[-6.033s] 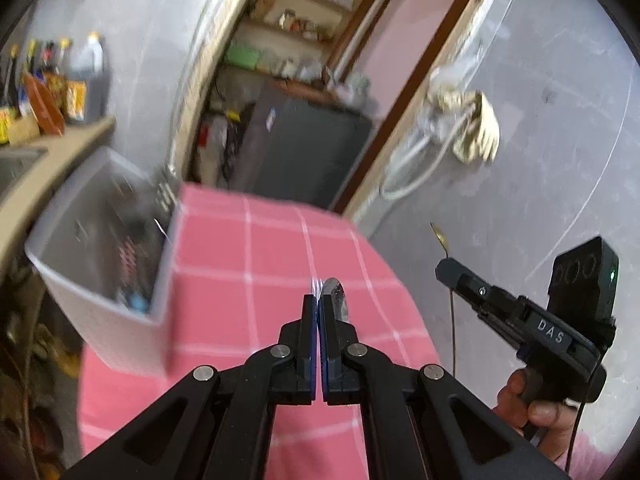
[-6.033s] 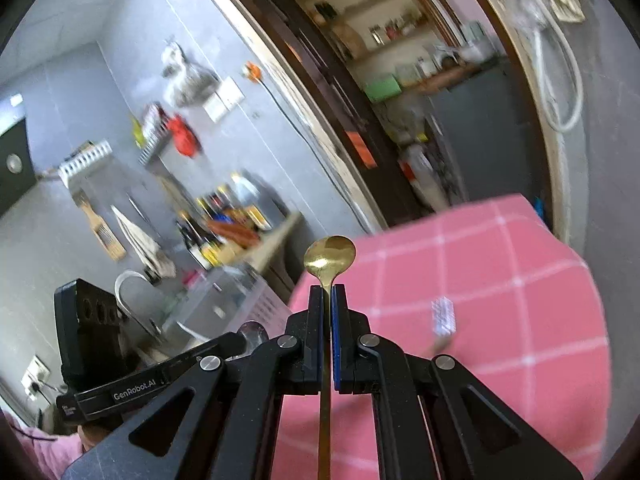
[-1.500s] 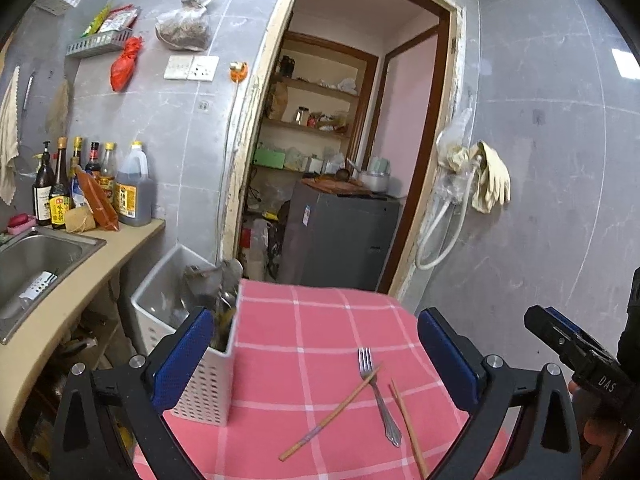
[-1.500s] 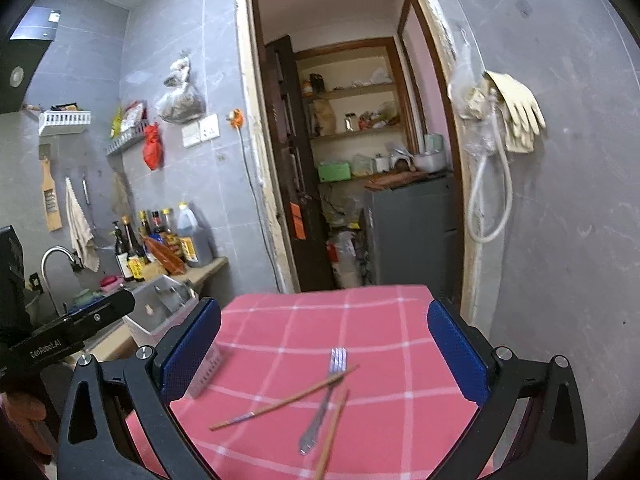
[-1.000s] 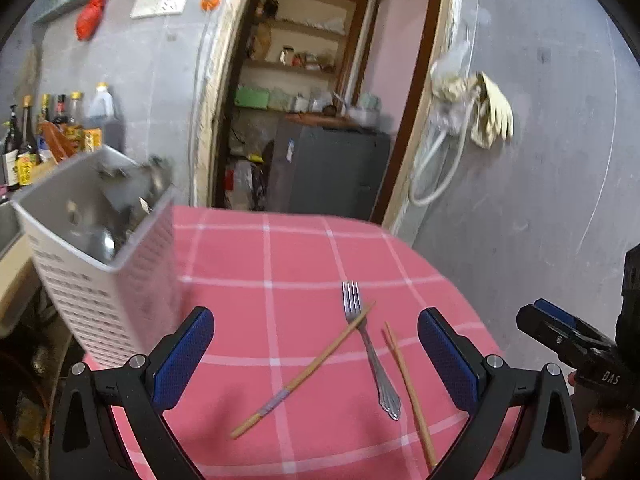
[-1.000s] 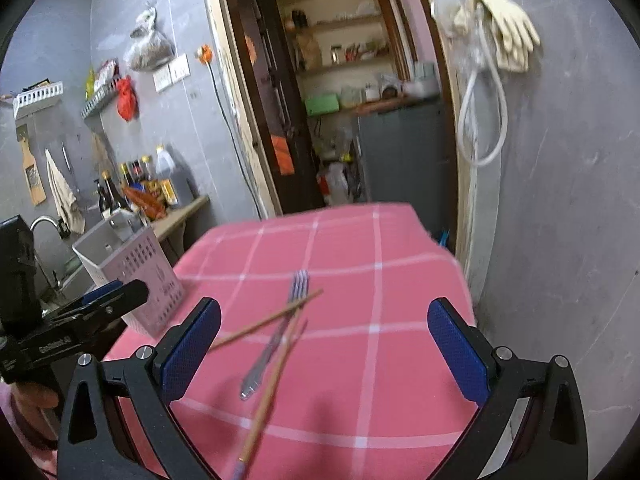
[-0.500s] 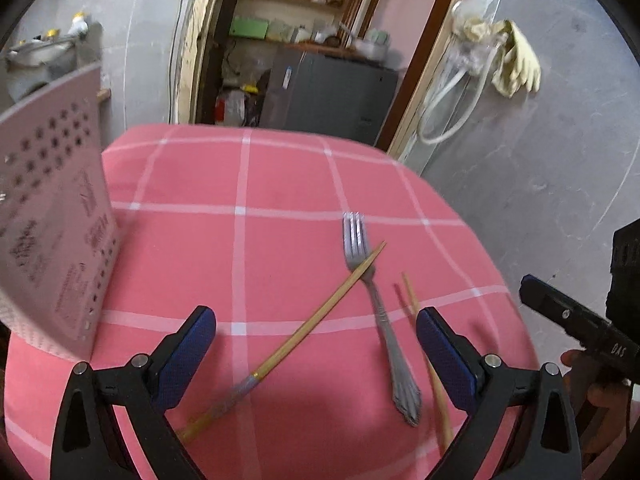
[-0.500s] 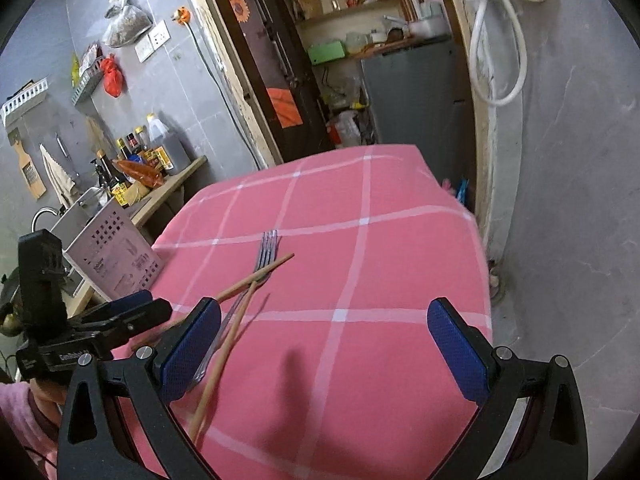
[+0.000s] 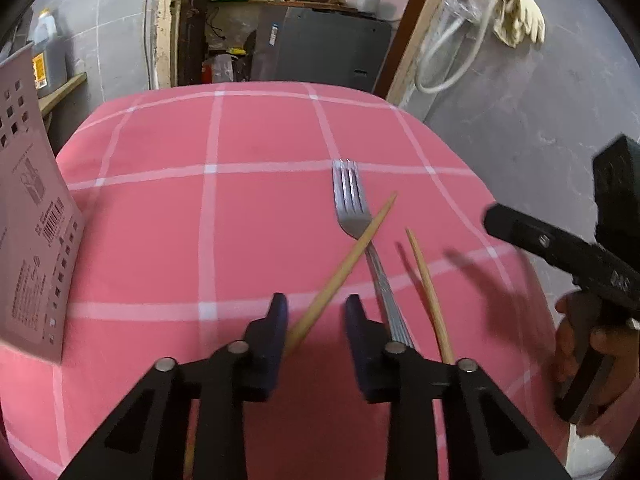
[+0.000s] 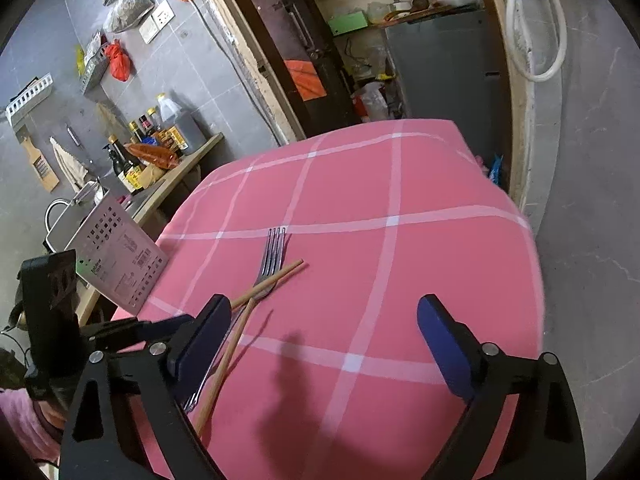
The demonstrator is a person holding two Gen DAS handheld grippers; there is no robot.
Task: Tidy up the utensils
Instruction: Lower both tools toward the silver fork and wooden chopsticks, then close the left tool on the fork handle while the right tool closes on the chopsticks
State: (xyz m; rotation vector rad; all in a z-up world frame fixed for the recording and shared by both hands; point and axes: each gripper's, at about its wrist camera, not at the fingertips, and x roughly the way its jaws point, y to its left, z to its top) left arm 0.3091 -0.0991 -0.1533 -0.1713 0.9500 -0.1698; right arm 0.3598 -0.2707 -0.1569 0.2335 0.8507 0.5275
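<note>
A steel fork (image 9: 352, 204) (image 10: 272, 256) lies on the pink checked tablecloth (image 9: 260, 140) with a wooden chopstick (image 9: 360, 240) (image 10: 280, 274) slanting across its neck. A second chopstick (image 9: 426, 280) (image 10: 228, 356) lies just right of the fork's handle. My left gripper (image 9: 316, 316) hangs low over the cloth with its jaws closing. The slanted chopstick's lower part runs between them, close to the left pad, with a gap still showing. My right gripper (image 10: 324, 320) stands wide, its jaws closing slightly. The second chopstick lies below, just inside its left finger (image 10: 204, 336).
A white perforated utensil basket (image 9: 28, 220) (image 10: 120, 256) stands at the table's left edge, beside a counter with bottles (image 10: 132, 164) and a sink. A grey wall runs along the table's right side. A doorway with a grey cabinet (image 9: 324, 48) lies beyond the far edge.
Both grippers came down and forward over the table and tilted toward the utensils. The left jaws went from wide apart to narrow around the slanted chopstick. The basket slid to the left edge of view.
</note>
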